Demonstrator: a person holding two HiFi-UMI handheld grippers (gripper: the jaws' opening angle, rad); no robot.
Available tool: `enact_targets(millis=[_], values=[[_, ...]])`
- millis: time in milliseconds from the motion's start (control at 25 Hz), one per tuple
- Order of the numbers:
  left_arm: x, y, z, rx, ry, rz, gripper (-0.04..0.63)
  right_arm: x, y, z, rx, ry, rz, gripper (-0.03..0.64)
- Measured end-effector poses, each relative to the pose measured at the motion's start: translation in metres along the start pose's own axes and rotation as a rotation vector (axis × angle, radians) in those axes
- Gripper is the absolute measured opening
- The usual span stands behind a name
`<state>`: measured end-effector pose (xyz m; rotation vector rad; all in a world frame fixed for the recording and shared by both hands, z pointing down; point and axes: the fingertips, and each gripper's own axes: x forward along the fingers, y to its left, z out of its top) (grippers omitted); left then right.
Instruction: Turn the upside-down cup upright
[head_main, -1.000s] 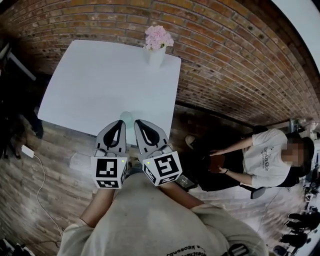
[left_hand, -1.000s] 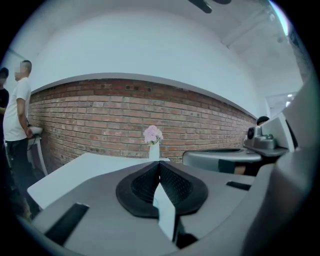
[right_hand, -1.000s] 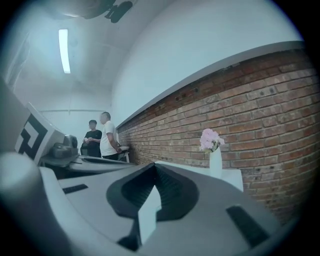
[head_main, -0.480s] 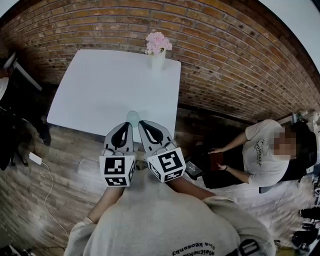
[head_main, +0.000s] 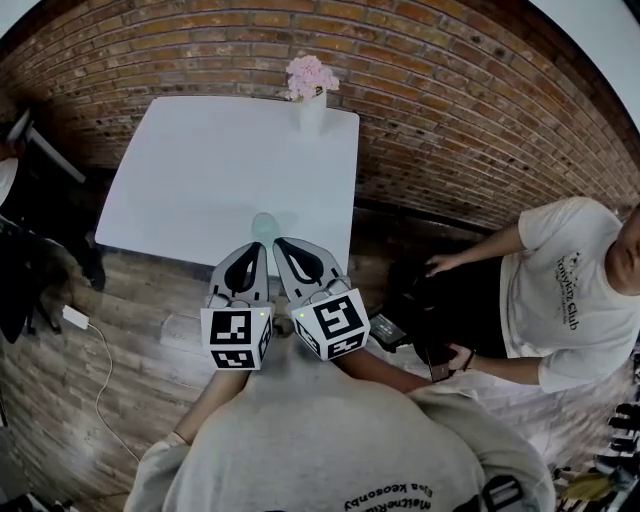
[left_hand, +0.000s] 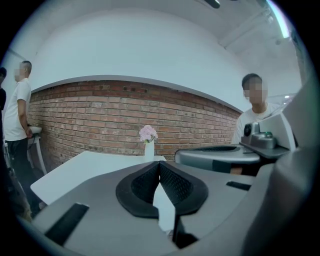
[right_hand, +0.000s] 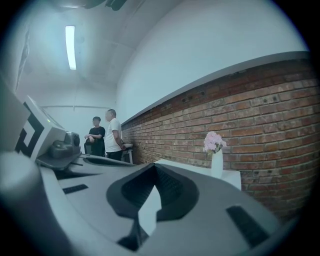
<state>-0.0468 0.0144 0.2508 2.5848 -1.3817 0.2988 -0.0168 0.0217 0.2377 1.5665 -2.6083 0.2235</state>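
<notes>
Both grippers closed and empty, poised at the table's edge

Held close side by side before the person's chest, the left gripper (head_main: 256, 248) and right gripper (head_main: 281, 244) point toward the white table (head_main: 210, 165), tips nearly converging, each with jaws pressed together on nothing. The pale cup (head_main: 265, 226) stands on the table's near edge, just beyond both tips. A vase of pink flowers (head_main: 310, 92) sits at the far edge.
</notes>
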Motion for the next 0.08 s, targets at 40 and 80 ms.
enact_targets(millis=[40,80], values=[[-0.0006,0.0005,-0.0011,0.001,0.002,0.001,0.011,0.0000,-0.0002,-0.0001,0.005,-0.001,-0.002,0.006],[-0.0012,0.0010,-0.0021,0.002,0.004,0.003,0.010,0.0000,-0.0004,-0.0001,0.010,-0.002,-0.003,0.006]])
